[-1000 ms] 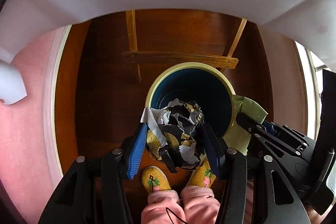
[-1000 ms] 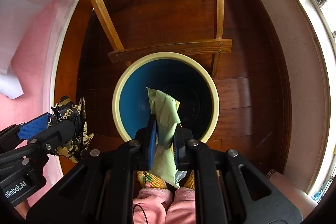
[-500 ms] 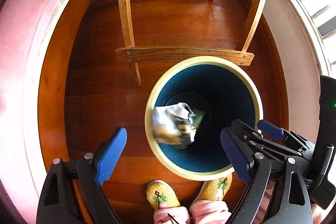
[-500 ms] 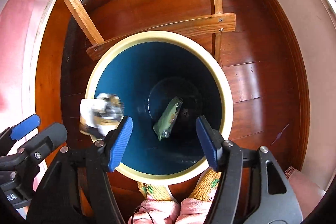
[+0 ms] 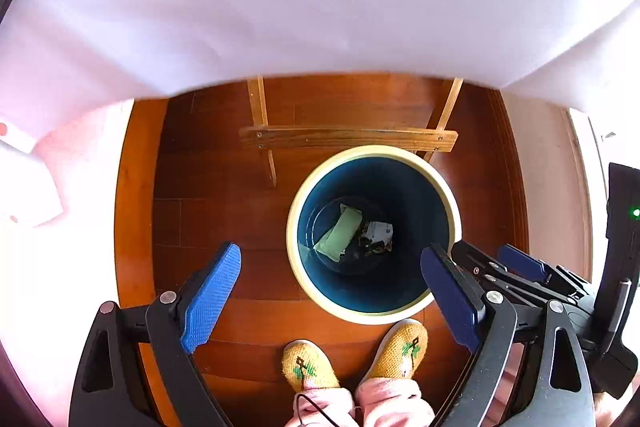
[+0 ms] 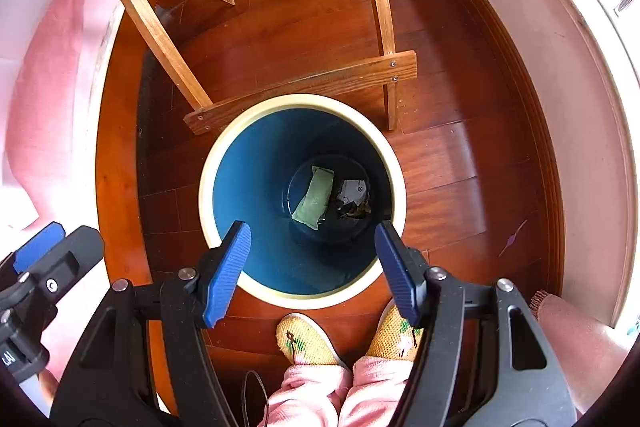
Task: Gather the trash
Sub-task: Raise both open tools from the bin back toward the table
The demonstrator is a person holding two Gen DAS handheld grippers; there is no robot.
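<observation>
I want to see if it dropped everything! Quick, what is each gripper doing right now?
Left gripper: open, holding nothing.
Right gripper: open, holding nothing.

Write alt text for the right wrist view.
The open right claw hangs above a blue wastebasket on a wooden floor; a green wrapper and a crumpled wrapper lie at its bottom. Yellow slippers stand below it.
</observation>
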